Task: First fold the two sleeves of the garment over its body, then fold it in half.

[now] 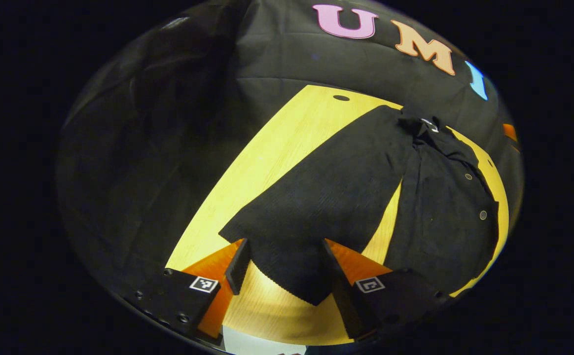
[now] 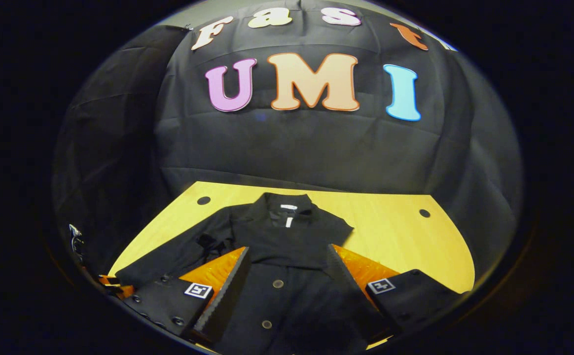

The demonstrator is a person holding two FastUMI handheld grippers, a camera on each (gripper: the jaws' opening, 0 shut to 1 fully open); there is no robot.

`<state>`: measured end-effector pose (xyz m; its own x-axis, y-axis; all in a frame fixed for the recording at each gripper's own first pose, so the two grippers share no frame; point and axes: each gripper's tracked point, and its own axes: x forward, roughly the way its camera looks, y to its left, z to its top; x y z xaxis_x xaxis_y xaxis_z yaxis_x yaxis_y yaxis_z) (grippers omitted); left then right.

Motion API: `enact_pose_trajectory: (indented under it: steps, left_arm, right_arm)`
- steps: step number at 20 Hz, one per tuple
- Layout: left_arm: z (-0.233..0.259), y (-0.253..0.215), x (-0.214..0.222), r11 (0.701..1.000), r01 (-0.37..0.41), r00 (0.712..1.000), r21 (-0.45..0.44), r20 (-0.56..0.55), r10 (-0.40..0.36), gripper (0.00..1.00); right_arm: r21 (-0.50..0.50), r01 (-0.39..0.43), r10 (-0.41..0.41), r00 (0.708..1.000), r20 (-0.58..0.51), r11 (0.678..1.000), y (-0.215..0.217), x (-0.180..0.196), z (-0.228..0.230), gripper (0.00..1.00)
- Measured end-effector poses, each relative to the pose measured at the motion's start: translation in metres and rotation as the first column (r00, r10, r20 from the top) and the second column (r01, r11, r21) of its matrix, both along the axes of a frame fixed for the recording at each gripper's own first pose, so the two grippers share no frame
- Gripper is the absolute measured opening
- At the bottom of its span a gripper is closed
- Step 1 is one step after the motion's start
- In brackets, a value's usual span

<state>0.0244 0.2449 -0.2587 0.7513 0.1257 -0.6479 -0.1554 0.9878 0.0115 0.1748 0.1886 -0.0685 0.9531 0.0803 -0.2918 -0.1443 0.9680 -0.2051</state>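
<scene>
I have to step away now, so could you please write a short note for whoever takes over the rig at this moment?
Left claw: open, with the cuff end of the left sleeve between its fingers, not pinched.
Right claw: open, over the front of the jacket, holding nothing.
The black jacket lies buttoned side up on the yellow table, collar toward the booth wall.
Done: the right sleeve looks folded onto the body.
Left: the left sleeve lies stretched out to the side; fold it over the body, then fold the jacket in half.
</scene>
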Motion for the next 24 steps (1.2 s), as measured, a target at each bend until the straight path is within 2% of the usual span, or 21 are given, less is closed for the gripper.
enact_pose_trajectory:
  steps: [3, 6, 7, 8, 10, 11, 12, 13, 15, 18, 19, 20, 23, 24]
  left_arm:
    - [-0.001, -0.008, 0.005, 0.999, 0.042, 0.999, 0.001, 0.017, -0.042, 0.70]
    - [0.000, -0.019, 0.006, 0.997, 0.072, 0.997, 0.039, 0.027, -0.073, 0.19]
    - [0.001, -0.019, 0.001, 0.994, 0.088, 0.996, 0.064, 0.021, -0.090, 0.07]
    - [0.001, -0.019, 0.000, 0.989, 0.113, 0.993, 0.091, 0.014, -0.115, 0.00]
    - [0.003, -0.019, 0.004, 0.987, 0.118, 0.992, 0.107, 0.022, -0.121, 0.00]
    - [0.003, -0.019, 0.004, 0.990, 0.104, 0.994, 0.097, 0.026, -0.107, 0.00]
    - [0.004, -0.019, 0.005, 0.991, 0.098, 0.995, 0.089, 0.026, -0.101, 0.00]
    - [0.004, -0.019, 0.006, 0.994, 0.084, 0.996, 0.076, 0.022, -0.086, 0.00]
    - [0.004, -0.020, 0.006, 0.999, 0.031, 0.999, 0.044, 0.030, -0.032, 0.00]
    - [0.005, -0.020, 0.008, 0.999, 0.008, 1.000, 0.046, 0.017, -0.009, 0.00]
    - [0.006, -0.020, 0.008, 0.999, 0.005, 1.000, 0.045, 0.011, -0.006, 0.00]
    - [0.007, -0.022, 0.012, 0.999, 0.003, 1.000, 0.044, 0.006, -0.004, 0.00]
    - [0.024, -0.036, 0.030, 0.999, 0.017, 0.999, 0.033, 0.027, -0.018, 0.00]
    - [0.033, -0.042, 0.040, 0.999, 0.027, 0.999, 0.036, 0.040, -0.028, 0.00]
  right_arm:
    - [0.037, 0.043, -0.042, 0.999, -0.010, 0.998, -0.021, -0.022, 0.000, 0.98]
    - [0.073, 0.071, -0.069, 0.997, -0.026, 0.995, -0.039, -0.039, -0.003, 0.98]
    - [0.080, 0.079, -0.077, 0.997, -0.027, 0.994, -0.045, -0.045, -0.004, 0.98]
    - [0.087, 0.087, -0.085, 0.996, -0.028, 0.992, -0.051, -0.051, -0.005, 0.98]
    - [0.108, 0.104, -0.102, 0.994, -0.026, 0.989, -0.064, -0.058, -0.007, 0.98]
    - [0.120, 0.107, -0.104, 0.994, -0.032, 0.987, -0.067, -0.062, -0.010, 0.94]
    - [0.128, 0.113, -0.110, 0.993, -0.031, 0.985, -0.072, -0.065, -0.011, 0.94]
    - [0.134, 0.120, -0.117, 0.993, -0.028, 0.984, -0.078, -0.067, -0.012, 0.98]
    - [0.152, 0.130, -0.126, 0.992, -0.031, 0.980, -0.086, -0.070, -0.016, 0.98]
    - [0.177, 0.139, -0.131, 0.990, -0.058, 0.974, -0.095, -0.074, -0.027, 0.98]
    - [0.182, 0.142, -0.130, 0.989, -0.072, 0.973, -0.098, -0.074, -0.031, 0.94]
    - [0.186, 0.142, -0.128, 0.988, -0.085, 0.972, -0.101, -0.075, -0.034, 0.98]
    - [0.178, 0.144, -0.127, 0.986, -0.106, 0.973, -0.112, -0.075, -0.041, 0.94]
    - [0.175, 0.144, -0.127, 0.986, -0.107, 0.974, -0.115, -0.076, -0.040, 0.98]
